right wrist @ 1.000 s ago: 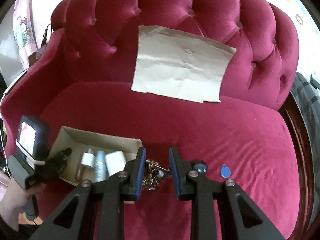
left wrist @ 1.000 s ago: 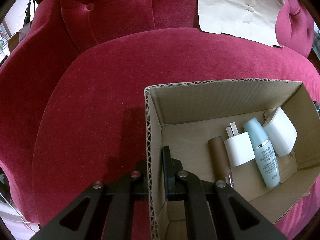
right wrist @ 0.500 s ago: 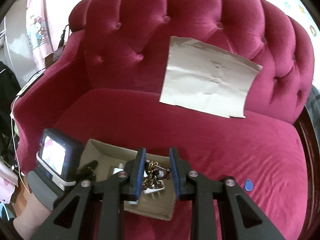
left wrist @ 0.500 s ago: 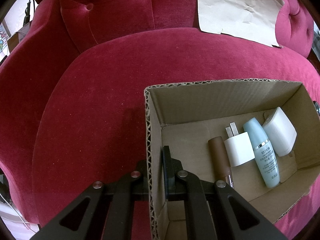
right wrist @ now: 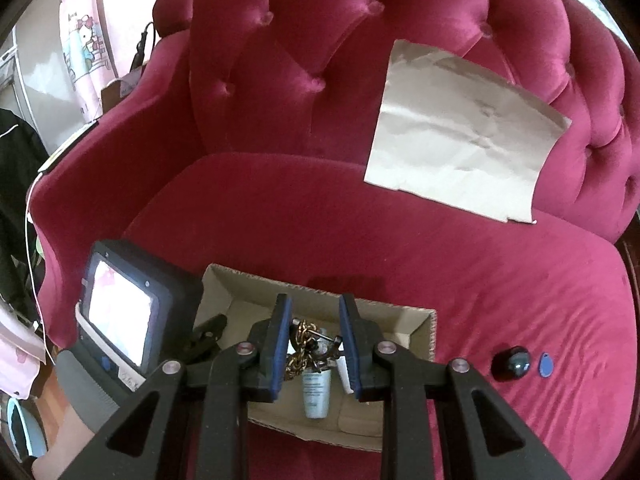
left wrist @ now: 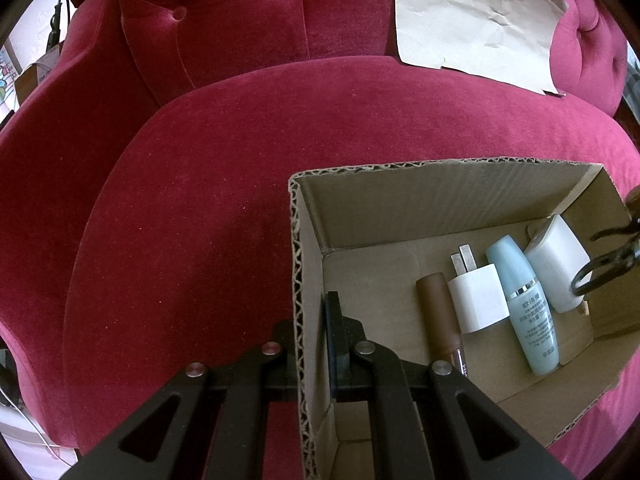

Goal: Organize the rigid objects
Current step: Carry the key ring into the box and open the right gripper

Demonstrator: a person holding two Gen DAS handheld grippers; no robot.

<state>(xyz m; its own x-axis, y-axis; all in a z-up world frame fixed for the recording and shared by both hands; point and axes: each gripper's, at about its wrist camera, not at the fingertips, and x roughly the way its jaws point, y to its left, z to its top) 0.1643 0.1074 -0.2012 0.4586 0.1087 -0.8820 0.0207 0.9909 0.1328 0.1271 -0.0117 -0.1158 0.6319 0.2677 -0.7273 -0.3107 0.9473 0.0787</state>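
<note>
Gripping a chain bunch over the cardboard box, right tool; left tool pinching its wall.

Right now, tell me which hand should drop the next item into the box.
Right. Its tool holds the chain bunch directly above the cardboard box. The left tool is clamped on the box wall, steadying it.

box on sofa | bottle, charger inside | fob, perhaps, right
</note>
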